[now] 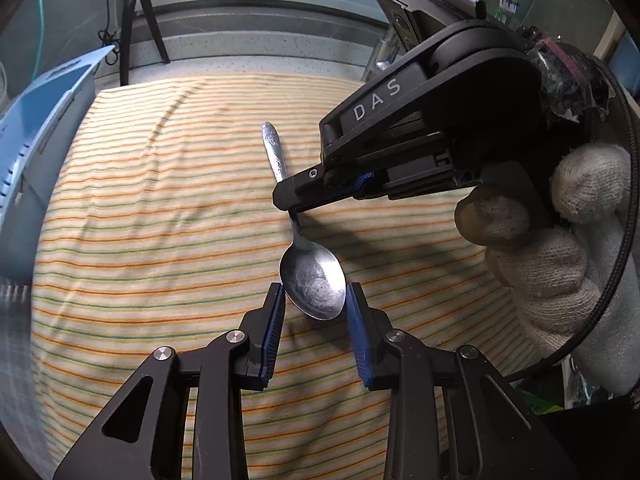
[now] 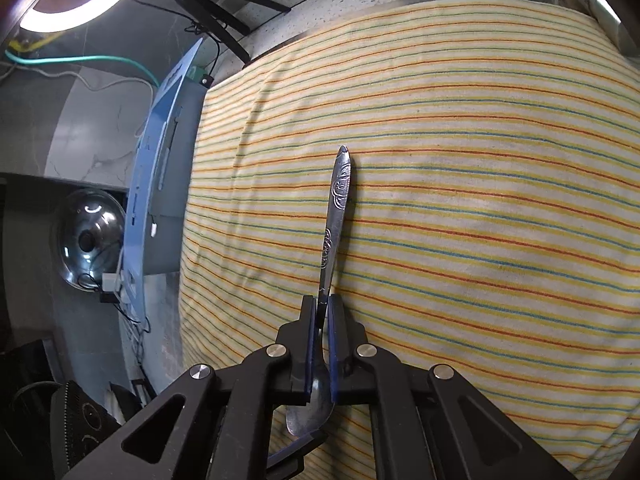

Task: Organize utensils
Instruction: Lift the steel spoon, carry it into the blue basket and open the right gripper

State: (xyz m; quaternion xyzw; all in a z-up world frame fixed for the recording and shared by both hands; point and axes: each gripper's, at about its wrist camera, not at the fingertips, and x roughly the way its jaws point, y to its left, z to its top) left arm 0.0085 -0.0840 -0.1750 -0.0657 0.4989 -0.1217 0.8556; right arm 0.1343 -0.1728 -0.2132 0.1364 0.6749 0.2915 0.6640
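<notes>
A steel spoon (image 1: pixel 314 282) with an embossed handle hangs over the striped cloth (image 1: pixel 160 220). My right gripper (image 1: pixel 294 210) comes in from the right and is shut on the spoon's neck. In the right wrist view my right gripper (image 2: pixel 322 306) pinches the spoon (image 2: pixel 336 216), whose handle points away. My left gripper (image 1: pixel 316 296) has its blue pads on either side of the spoon's bowl, touching or nearly touching its edges; I cannot tell if they press it.
A blue plastic basket (image 1: pixel 36 120) stands at the cloth's left edge and also shows in the right wrist view (image 2: pixel 160 184). A black tripod (image 1: pixel 138 20) stands behind the counter. A steel pot lid (image 2: pixel 90 236) lies beyond the basket.
</notes>
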